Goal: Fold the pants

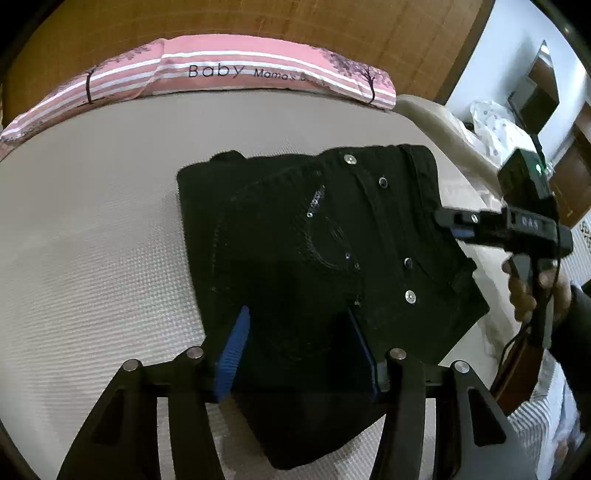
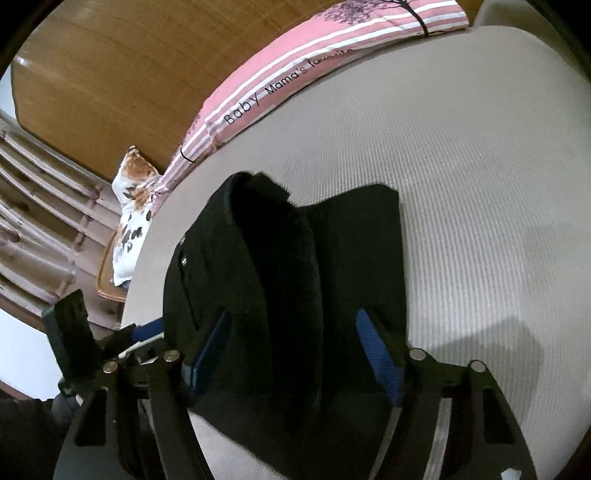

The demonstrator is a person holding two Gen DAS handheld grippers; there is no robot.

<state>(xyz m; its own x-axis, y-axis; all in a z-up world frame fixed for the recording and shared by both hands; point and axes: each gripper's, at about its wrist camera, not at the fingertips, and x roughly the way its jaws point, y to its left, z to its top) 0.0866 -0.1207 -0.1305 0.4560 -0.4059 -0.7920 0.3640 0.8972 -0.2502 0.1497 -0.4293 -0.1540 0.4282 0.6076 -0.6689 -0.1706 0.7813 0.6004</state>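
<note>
Black pants [image 1: 325,258] lie folded into a compact bundle on the beige mattress [image 1: 92,240], rivets and pocket stitching facing up. My left gripper [image 1: 299,325] is open, its blue-padded fingers [image 1: 234,350] spread over the near edge of the bundle. My right gripper [image 1: 454,225] shows at the bundle's right edge in the left wrist view. In the right wrist view the pants [image 2: 295,266] fill the middle and my right gripper [image 2: 295,332] is open, its blue pads [image 2: 380,358] straddling the fabric. The left gripper [image 2: 144,332] shows at the left edge there.
A pink striped pillow [image 1: 229,70] printed "Baby Mama's" lies along the far side of the mattress against a wooden headboard [image 1: 258,18]. A floral cushion [image 2: 133,206] sits off the mattress edge. Furniture and white cloth [image 1: 495,122] stand beyond the right side.
</note>
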